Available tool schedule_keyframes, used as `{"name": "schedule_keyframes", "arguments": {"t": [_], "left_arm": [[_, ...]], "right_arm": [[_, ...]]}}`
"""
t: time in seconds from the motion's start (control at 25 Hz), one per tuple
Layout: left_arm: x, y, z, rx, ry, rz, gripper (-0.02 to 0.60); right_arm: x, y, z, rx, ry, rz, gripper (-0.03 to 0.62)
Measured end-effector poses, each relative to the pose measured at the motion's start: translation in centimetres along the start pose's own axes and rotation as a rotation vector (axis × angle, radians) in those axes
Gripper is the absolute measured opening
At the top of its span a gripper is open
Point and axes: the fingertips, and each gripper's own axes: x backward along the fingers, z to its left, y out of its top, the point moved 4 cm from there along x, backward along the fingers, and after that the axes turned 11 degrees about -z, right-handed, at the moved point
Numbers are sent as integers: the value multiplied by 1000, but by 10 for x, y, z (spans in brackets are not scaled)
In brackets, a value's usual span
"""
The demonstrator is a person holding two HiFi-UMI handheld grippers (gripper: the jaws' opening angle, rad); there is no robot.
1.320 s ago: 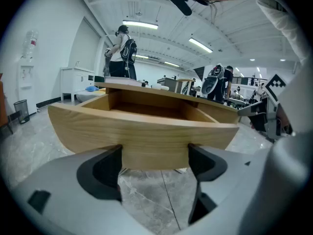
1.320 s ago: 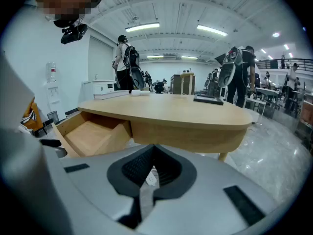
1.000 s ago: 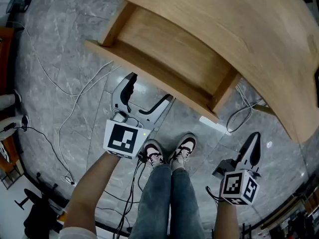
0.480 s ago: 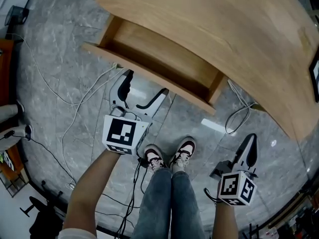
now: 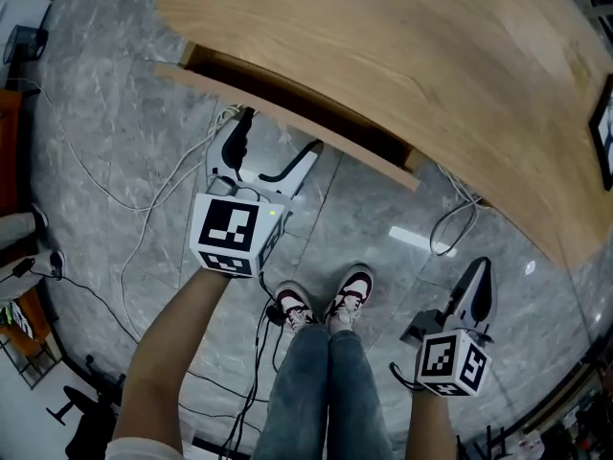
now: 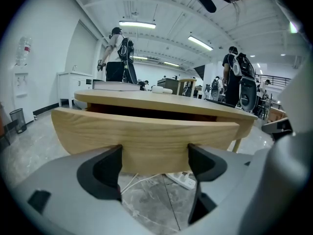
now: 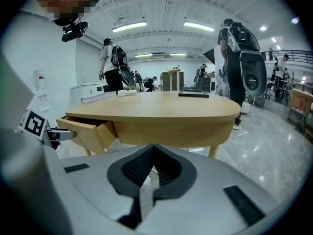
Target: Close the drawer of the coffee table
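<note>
The light wooden coffee table (image 5: pixel 412 75) has its drawer (image 5: pixel 287 103) sticking out only a little, with a dark slit behind the front panel. My left gripper (image 5: pixel 276 144) is open, and both fingertips rest against the drawer front (image 6: pixel 146 141), spread wide with nothing between them. In the left gripper view the left gripper (image 6: pixel 154 166) has its pads flat against the panel's lower edge. My right gripper (image 5: pixel 481 290) is shut and empty, hanging off to the right over the floor, away from the table. In the right gripper view the right gripper (image 7: pixel 153 166) faces the table (image 7: pixel 161 114), with the drawer (image 7: pixel 90 130) protruding at the left.
White and black cables (image 5: pixel 144 209) run over the grey marble floor under and left of the drawer, with a power strip (image 6: pixel 183 180) beneath it. The person's shoes (image 5: pixel 326 300) stand just behind the grippers. A dark flat device (image 5: pixel 603 142) lies on the tabletop's right edge. People stand farther off.
The drawer has slid most of the way in under the tabletop. My left gripper has moved forward with it, fingertips against the front. The right gripper has hardly moved.
</note>
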Motion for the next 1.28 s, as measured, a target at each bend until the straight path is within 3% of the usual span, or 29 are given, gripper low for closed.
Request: {"name": "schedule_keyframes", "arguments": {"t": [1.28], "left_arm": [[-69,22,7,-5,-9,-56,416]], "right_arm": [[-1,-5,-34,-20,-48,7,0]]}}
